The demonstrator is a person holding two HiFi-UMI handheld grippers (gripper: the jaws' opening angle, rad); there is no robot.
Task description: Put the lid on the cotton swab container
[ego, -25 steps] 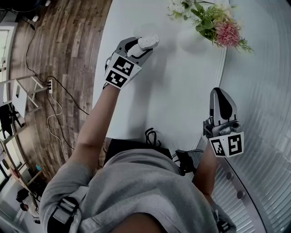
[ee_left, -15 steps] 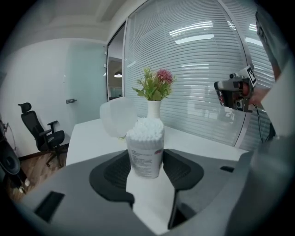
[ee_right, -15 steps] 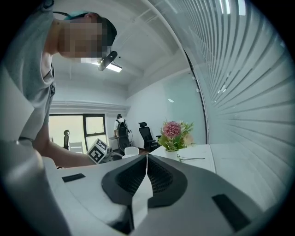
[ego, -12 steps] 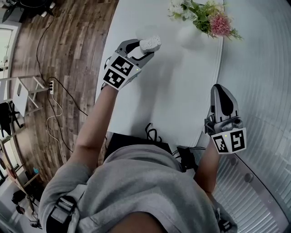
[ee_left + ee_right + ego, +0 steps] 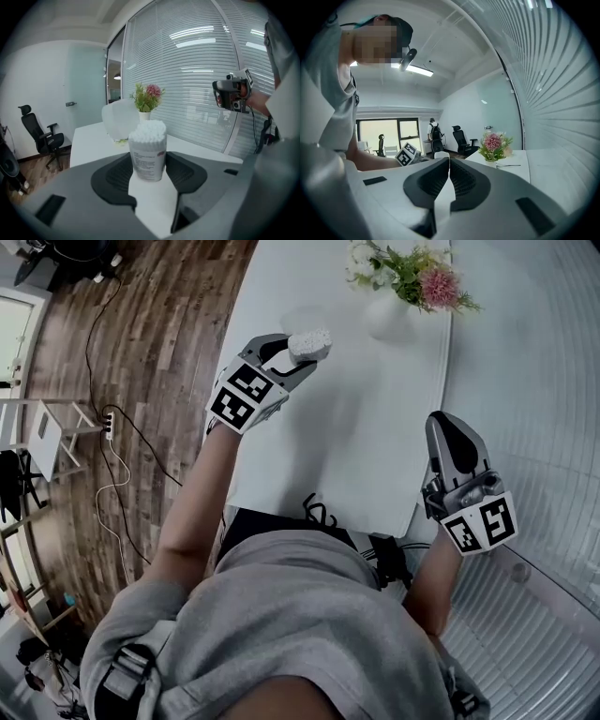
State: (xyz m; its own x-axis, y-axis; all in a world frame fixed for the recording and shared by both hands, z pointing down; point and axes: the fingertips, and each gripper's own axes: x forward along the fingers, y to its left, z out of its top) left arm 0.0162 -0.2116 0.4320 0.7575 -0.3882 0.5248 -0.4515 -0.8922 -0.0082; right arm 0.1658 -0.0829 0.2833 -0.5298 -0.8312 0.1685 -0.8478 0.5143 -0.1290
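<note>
The left gripper (image 5: 287, 359) clamps the uncapped cotton swab container (image 5: 147, 150) upright, ready for capping; the right gripper (image 5: 451, 435) hangs closed, empty; the lid (image 5: 117, 122) may be that pale dome behind.

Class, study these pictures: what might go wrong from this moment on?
1. The cotton swab container, gripped by the left gripper, is uncapped; tilting it may spill swabs.
2. The right gripper is shut on nothing, so no lid is ready.
3. The flower vase stands nearby and might get knocked.
</note>
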